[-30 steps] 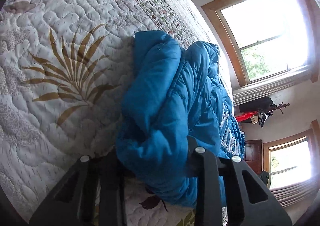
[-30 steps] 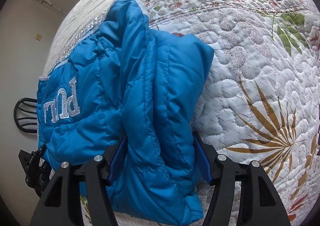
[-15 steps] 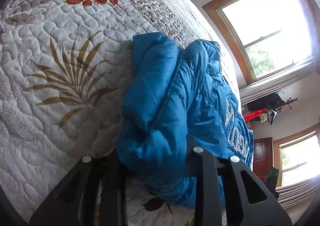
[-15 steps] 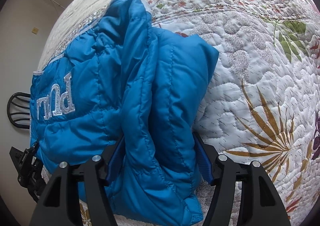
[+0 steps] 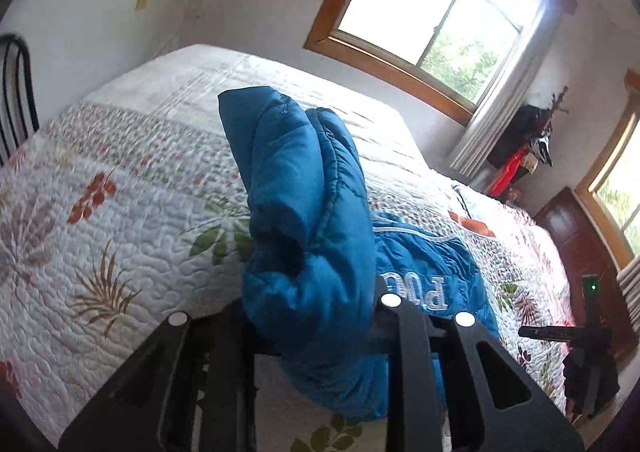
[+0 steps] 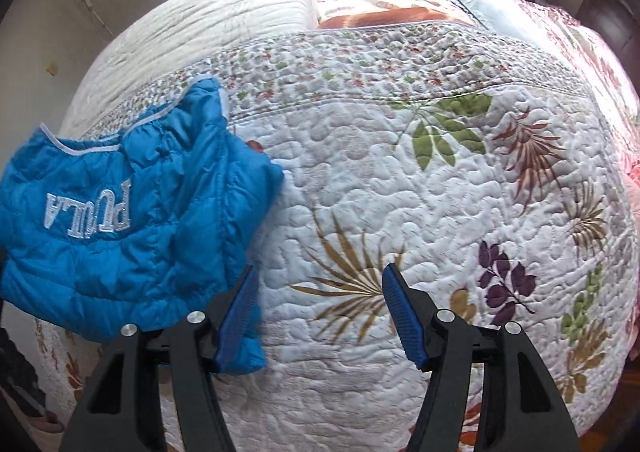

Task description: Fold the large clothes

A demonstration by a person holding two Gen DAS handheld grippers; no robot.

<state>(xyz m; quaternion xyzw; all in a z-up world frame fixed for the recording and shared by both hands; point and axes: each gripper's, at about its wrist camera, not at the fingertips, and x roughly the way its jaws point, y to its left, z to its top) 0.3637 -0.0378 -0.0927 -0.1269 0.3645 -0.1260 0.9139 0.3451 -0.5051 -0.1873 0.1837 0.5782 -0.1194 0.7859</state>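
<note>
A blue quilted jacket with white letters lies on the leaf-patterned quilt of a bed. My left gripper is shut on a bunched fold of the jacket and holds it up off the quilt. In the right wrist view the jacket lies at the left with its lettered panel facing up. My right gripper is open and empty over the quilt, its left finger beside the jacket's edge.
A black chair stands at the bed's left side. Windows and a radiator line the far wall. A dark door and a black stand are at the right. Pillows lie at the bed's head.
My right gripper has opened, let go of the jacket and moved right over the bare quilt. My left gripper has lifted and tilted up, still holding its fold.
</note>
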